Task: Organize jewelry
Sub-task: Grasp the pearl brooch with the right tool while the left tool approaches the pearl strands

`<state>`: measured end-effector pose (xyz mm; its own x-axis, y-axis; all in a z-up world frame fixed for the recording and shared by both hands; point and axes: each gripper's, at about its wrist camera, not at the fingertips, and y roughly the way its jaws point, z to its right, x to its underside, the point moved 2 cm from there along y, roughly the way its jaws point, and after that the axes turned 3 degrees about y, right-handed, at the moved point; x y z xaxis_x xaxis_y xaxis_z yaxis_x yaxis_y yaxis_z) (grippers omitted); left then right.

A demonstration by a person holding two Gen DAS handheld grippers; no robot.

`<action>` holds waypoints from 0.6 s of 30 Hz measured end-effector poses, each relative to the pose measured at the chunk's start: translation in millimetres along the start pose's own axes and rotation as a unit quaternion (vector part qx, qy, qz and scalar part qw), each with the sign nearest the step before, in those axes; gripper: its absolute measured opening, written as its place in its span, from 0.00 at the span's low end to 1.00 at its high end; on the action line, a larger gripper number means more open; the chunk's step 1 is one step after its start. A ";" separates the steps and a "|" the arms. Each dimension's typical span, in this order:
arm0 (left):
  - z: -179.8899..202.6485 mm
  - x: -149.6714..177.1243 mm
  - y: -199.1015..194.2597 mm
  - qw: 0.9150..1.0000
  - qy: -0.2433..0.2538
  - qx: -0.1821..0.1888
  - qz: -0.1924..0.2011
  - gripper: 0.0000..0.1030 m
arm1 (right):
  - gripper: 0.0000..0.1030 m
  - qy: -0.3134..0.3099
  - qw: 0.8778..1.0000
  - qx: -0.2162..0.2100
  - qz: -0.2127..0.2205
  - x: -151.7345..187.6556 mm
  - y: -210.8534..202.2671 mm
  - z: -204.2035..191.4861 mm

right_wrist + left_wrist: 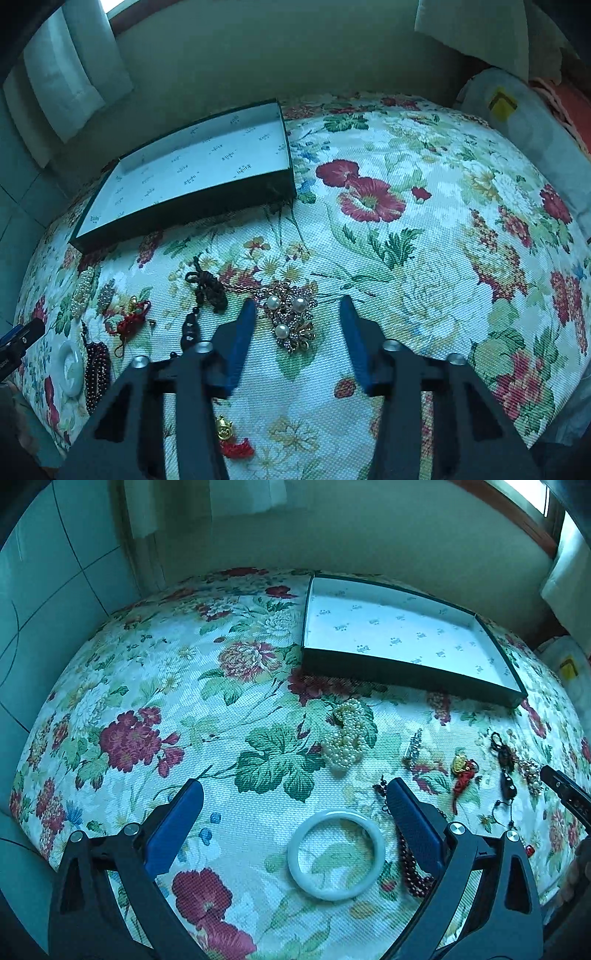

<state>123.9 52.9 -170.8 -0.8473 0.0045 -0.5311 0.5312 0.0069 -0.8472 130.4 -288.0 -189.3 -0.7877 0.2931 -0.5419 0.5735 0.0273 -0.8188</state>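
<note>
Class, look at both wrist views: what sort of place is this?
Probably a room at home: a table under a floral tablecloth, white curtains by a window, and an open box beside loose jewelry.

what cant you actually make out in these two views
- Dark red bead strand: left wrist view, partly hidden behind a blue finger of the left gripper.
- Gold charm with red tassel: right wrist view, partly covered by the right gripper body.
- Box lining print: too small to read.
- Small silvery piece: blurred, type unclear.
</note>
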 end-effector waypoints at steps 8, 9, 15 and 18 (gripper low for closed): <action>3.1 -5.5 17.3 1.000 0.005 -0.001 -0.011 0.94 | 0.43 -0.005 1.000 -0.009 -0.009 -2.1 19.4 -4.2; 3.2 -5.9 19.2 1.000 0.005 -0.001 -0.013 0.94 | 0.43 -0.010 1.000 -0.005 -0.008 -2.7 21.1 -4.2; 4.8 -6.1 26.7 1.000 0.003 -0.001 -0.020 0.94 | 0.35 -0.048 0.999 0.015 0.005 3.6 20.7 -13.7; 5.5 -5.3 28.3 1.000 0.003 0.002 -0.023 0.94 | 0.34 -0.046 0.999 0.012 0.006 4.5 19.6 -13.4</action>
<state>143.4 47.5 -192.1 -0.8706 0.0110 -0.4919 0.4919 0.0037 -0.8706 141.1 -273.4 -205.3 -0.7989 0.2047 -0.5656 0.5779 0.0005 -0.8161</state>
